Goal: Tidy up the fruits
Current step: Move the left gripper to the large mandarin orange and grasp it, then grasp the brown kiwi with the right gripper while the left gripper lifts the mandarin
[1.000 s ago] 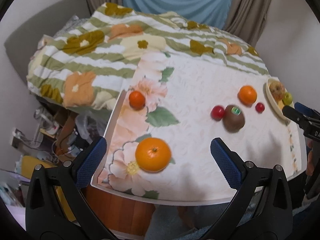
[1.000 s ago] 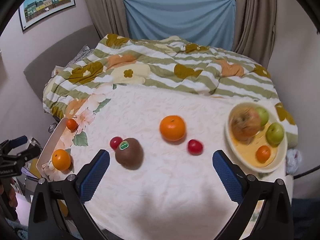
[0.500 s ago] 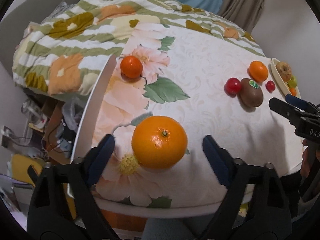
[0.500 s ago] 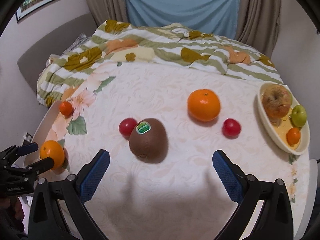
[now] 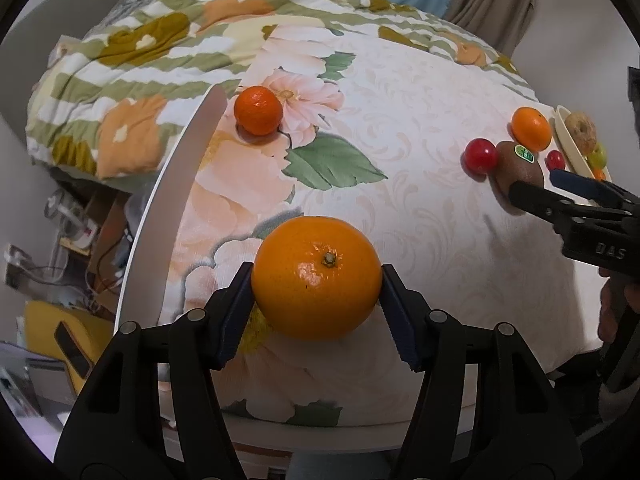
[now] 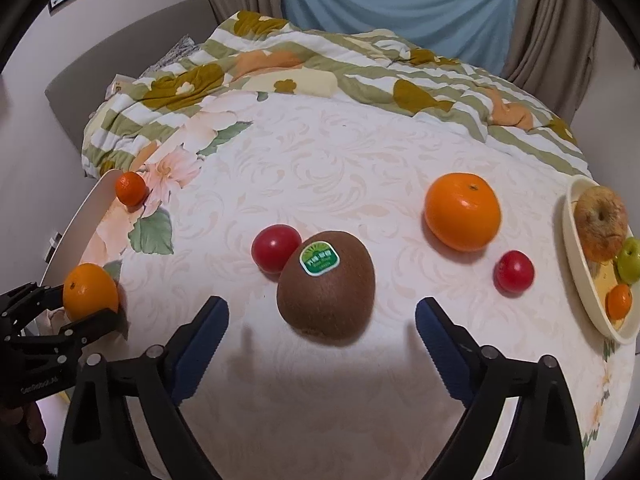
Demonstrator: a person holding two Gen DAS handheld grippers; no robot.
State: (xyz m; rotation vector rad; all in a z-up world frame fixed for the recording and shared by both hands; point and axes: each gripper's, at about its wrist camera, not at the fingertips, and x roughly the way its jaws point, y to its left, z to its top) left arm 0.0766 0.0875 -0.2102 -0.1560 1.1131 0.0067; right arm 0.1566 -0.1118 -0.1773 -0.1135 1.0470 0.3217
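A big orange [image 5: 316, 276] lies near the table's front left corner. My left gripper [image 5: 316, 280] is closing on it, and both blue pads touch its sides; the right wrist view shows the same grip [image 6: 82, 304]. A brown kiwi [image 6: 326, 284] with a green sticker rests on the cloth next to a red tomato [image 6: 276, 248]. My right gripper [image 6: 322, 306] is closing too, its fingers [image 6: 426, 312] astride the kiwi's near end and apart from it. A cream bowl [image 6: 576, 256] at the right holds a wrinkled apple [image 6: 600, 228], a green apple and a small mandarin.
A small mandarin [image 5: 258, 110] sits by the table's left edge [image 5: 172, 200]. A second orange [image 6: 462, 216] and a small red fruit [image 6: 514, 271] lie between the kiwi and the bowl. A striped floral blanket [image 6: 320, 64] is heaped behind the table.
Both grippers have come down toward the table. The left jaws went from wide apart to touching the big orange. The right gripper has neared the kiwi and narrowed slightly.
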